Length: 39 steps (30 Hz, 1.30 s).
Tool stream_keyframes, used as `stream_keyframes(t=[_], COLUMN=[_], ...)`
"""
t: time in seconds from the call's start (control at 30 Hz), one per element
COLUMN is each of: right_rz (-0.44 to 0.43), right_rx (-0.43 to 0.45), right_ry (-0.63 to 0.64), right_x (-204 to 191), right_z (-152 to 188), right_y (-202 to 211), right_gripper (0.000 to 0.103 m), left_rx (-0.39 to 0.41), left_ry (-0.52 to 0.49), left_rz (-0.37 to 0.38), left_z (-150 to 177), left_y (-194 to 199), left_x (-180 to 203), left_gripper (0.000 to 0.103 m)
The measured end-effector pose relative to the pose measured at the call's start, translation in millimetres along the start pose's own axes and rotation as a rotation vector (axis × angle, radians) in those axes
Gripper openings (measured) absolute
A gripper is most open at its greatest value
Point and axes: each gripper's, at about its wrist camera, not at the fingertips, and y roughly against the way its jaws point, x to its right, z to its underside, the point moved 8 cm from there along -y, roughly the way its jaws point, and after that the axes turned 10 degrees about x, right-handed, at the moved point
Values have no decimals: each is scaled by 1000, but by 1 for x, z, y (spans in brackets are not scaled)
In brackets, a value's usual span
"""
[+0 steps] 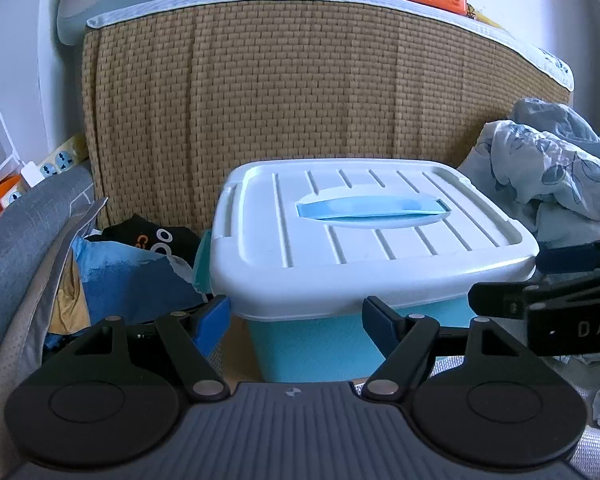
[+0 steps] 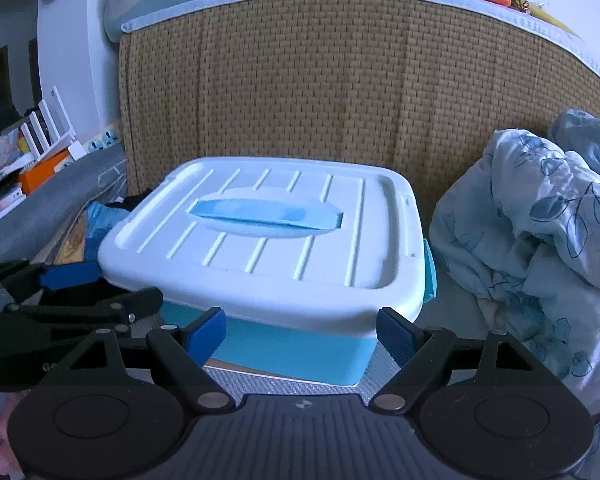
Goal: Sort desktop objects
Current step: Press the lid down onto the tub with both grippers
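We held the left gripper (image 1: 296, 320) and right gripper (image 2: 302, 334) spread and empty just before the blue storage box (image 1: 364, 248), set near the woven panel (image 1: 284, 92). Its white lid (image 2: 268, 240) remained shut; by our reckoning, sorting had barely begun.

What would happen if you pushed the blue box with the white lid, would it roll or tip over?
The blue box probably slides rather than rolls: it looks squarish and flat-bottomed. It seems low and wide, so tipping is unlikely. Its white lid looks like stiff, smooth plastic, so pads might slip; the handle looks easier to grab.
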Motion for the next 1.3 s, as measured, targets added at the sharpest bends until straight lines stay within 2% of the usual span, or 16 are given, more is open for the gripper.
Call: stream_keyframes(t=[0.33,0.5,0.63,1.3], right_rz=[41,70,58,61], right_rx=[10,1,-13,11], right_ry=[17,-17,-98,-84], right_x=[3,10,18,16], right_z=[1,2,2,-1], right_y=[-4,-11,-16,-13], right_gripper=[86,87,88,88], left_rx=[-2,-4,-2,-7], left_ry=[-2,-2,3,2], left_rz=[-4,-6,-8,-10], left_z=[0,0,-1,1], left_y=[-2,-3,-3,-6], left_x=[1,1,0,3], left_gripper=[76,76,76,76])
